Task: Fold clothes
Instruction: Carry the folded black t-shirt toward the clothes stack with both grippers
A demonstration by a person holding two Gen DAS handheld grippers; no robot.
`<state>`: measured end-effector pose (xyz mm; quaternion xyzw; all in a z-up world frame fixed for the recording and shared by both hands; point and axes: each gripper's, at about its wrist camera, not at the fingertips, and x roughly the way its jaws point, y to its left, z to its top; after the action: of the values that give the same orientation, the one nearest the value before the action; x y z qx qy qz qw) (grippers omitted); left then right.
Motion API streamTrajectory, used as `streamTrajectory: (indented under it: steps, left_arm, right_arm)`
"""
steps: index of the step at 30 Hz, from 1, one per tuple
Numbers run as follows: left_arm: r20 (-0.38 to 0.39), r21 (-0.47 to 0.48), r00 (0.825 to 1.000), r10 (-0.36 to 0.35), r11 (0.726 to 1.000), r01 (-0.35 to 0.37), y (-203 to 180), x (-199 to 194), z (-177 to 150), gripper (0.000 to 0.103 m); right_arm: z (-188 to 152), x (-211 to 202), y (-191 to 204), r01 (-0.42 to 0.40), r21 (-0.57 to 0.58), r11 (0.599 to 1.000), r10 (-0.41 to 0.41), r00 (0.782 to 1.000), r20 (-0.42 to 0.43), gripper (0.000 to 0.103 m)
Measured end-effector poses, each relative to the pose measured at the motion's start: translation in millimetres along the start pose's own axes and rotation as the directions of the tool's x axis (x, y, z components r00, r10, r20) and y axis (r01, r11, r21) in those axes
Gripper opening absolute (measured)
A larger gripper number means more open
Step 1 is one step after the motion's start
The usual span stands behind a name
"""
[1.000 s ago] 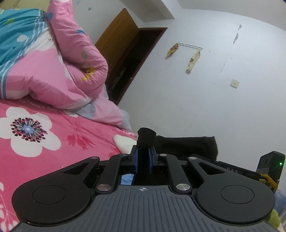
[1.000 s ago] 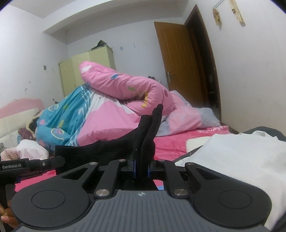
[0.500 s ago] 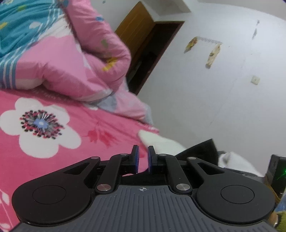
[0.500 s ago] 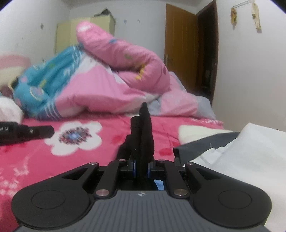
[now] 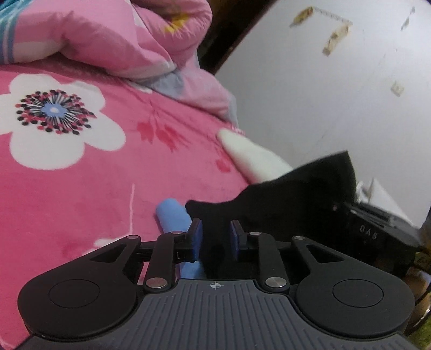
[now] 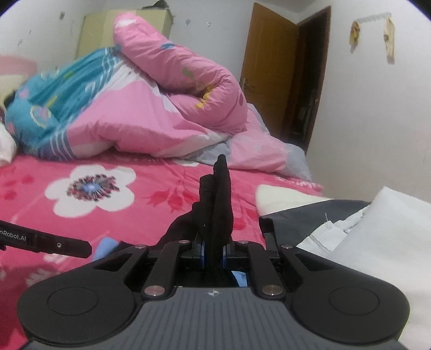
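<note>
Left wrist view: left gripper (image 5: 214, 237) low over the pink floral bedsheet (image 5: 80, 188). Its jaws have just been opening and now stand apart; the blue pads (image 5: 195, 237) show a clear gap. Black garment (image 5: 282, 204) lies just ahead of and under the gap, stretching to the right; fabric sits in the gap area but the pads do not press on it. A light blue piece (image 5: 172, 215) pokes out from under the garment at the left finger. Beyond it, a white pillow-like shape (image 5: 250, 156) at the far edge of the bed. Rumpled pink quilt (image 5: 121, 35) far left. White wall (image 5: 323, 94) on the right with a hook rail (image 5: 331, 18). Part of the other gripper's body, black, at right edge (image 5: 377, 231).

Right wrist view: right gripper (image 6: 212, 251) clamped tight on a bunched fold of the black garment (image 6: 218, 204), which sticks up from between the pads. The rest of the garment drapes down to the left of the fingers. Tip of the left gripper (image 6: 54, 243) enters from the left edge, near. Folded white cloth (image 6: 377, 242) on a dark grey piece (image 6: 309, 215) near right. Quilt (image 6: 134, 107) piled far across the bed. Brown door (image 6: 269, 67) far right, pale wardrobe (image 6: 97, 29) far left.
</note>
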<state>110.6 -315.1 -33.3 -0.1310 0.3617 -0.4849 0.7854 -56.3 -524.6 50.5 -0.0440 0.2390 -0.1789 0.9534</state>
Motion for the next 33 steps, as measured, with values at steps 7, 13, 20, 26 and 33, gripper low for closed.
streamTrajectory:
  steps: [7, 13, 20, 26, 33]
  left_arm:
    - [-0.051, 0.04, 0.997, 0.064, 0.997, -0.062, -1.0, 25.1, 0.3, 0.021]
    - [-0.072, 0.062, 0.994, 0.085, 0.995, -0.081, -4.2, 35.3, 4.2, 0.021]
    - [-0.023, 0.059, 0.999, 0.035, 0.998, -0.034, -11.6, 13.7, 9.1, 0.021]
    - [-0.098, -0.002, 0.994, -0.055, 0.998, 0.055, -10.2, 18.6, -6.2, 0.026]
    - [-0.087, -0.045, 0.996, 0.006, 0.999, -0.01, -0.4, 18.3, -13.5, 0.041]
  right_arm:
    - [-0.3, 1.3, 2.1, 0.011, -0.017, 1.0, -0.011, 1.0, -0.003, 0.011]
    - [-2.2, 2.9, 8.2, 0.035, -0.061, 0.998, -0.035, 0.999, 0.001, 0.011]
    - [-6.7, 0.7, 14.5, 0.042, -0.094, 0.995, -0.04, 0.999, 0.023, 0.011]
    - [-6.5, -2.1, 11.3, 0.03, -0.073, 0.997, -0.028, 0.999, 0.036, 0.011]
    - [-6.5, -4.0, 9.0, 0.021, -0.064, 0.998, -0.018, 0.999, 0.046, 0.011]
